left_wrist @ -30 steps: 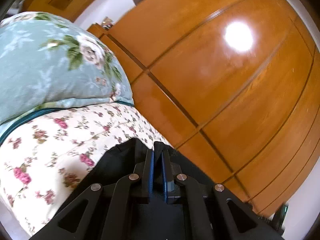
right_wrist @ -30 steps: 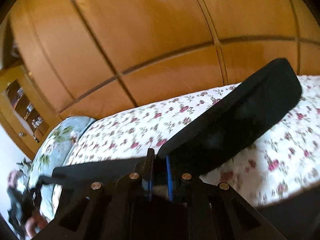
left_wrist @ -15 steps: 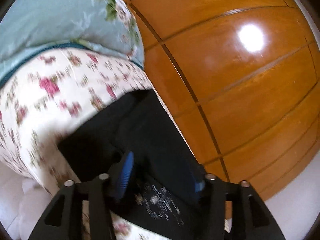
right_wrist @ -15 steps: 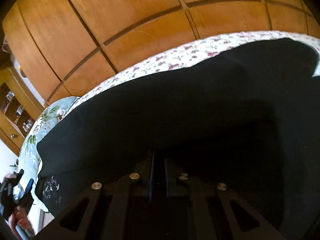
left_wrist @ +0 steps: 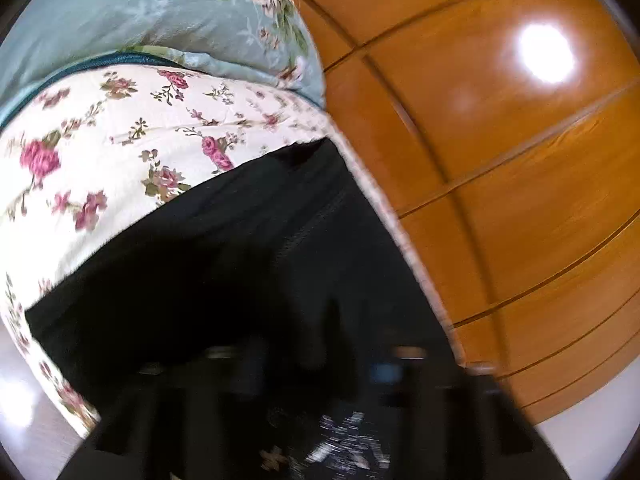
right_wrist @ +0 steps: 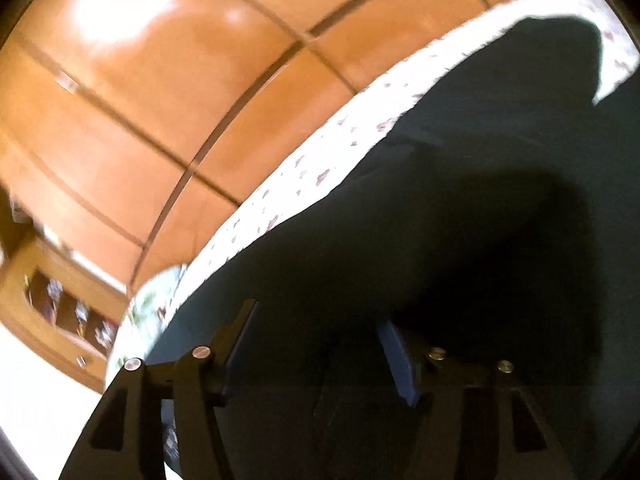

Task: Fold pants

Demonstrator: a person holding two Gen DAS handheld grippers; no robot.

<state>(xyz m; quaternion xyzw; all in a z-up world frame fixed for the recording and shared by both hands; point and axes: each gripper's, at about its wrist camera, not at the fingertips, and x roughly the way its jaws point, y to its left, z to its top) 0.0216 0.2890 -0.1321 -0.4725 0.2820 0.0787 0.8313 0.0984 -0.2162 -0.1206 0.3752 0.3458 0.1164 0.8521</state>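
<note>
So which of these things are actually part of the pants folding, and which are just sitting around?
Part of the job:
- black pants
- right gripper, jaws opening over the cloth
- left gripper, blurred, closing
- flowered bedsheet underneath

Just lying about:
- blue floral pillow
- wooden wardrobe
- shelf unit

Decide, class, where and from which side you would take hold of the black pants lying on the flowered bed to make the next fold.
Grip the pants at the far end, the edge nearest the blue floral pillow. It lies flat against the flowered sheet, a clean hem to pinch. Come in low from the pillow side, along the sheet, then carry it back over the cloth.
</note>
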